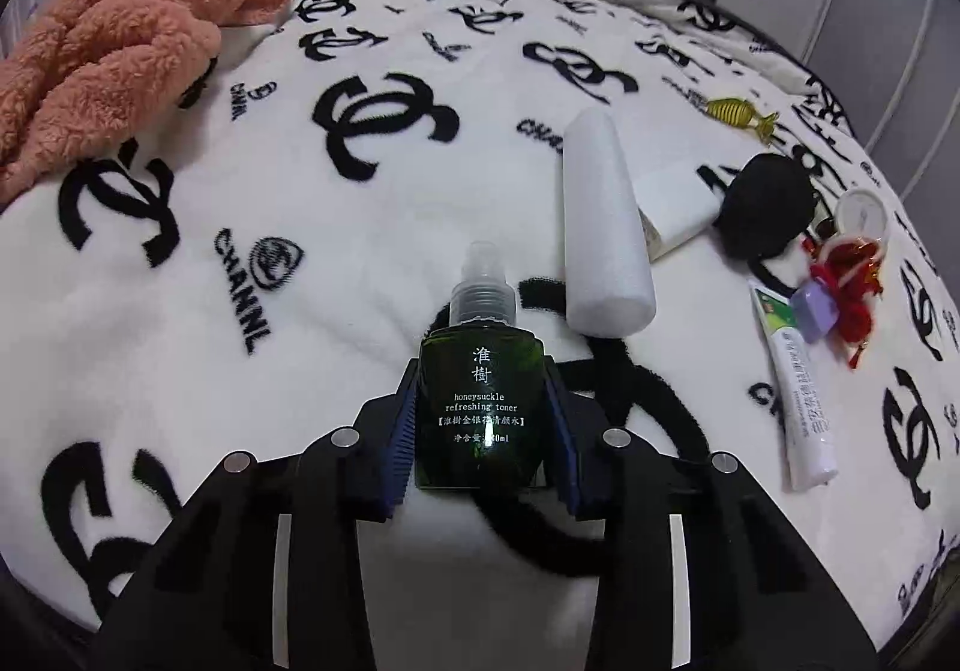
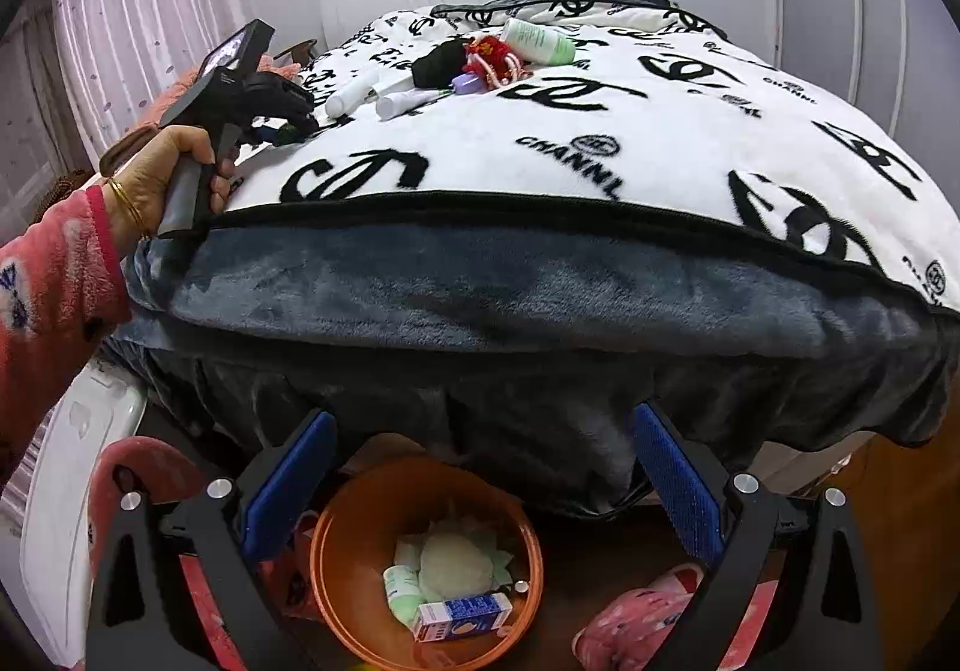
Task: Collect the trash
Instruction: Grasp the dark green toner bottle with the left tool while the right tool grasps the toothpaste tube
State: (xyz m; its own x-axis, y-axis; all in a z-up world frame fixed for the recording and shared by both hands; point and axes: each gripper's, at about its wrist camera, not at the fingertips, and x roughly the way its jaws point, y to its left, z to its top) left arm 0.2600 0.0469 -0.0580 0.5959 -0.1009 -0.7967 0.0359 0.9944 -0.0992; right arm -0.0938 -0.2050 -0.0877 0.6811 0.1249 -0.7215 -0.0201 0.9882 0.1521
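The left tool clenches the dark green glass toner bottle low on its slick body, so it could slip before reaching the orange plastic bin under the released right tool.

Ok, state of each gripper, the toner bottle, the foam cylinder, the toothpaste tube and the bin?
left gripper: shut on the toner bottle
toner bottle: capped, gripped
right gripper: open, empty, above the bin
orange bin: upright, partly filled
foam cylinder: lying on the blanket
toothpaste tube: lying on the blanket
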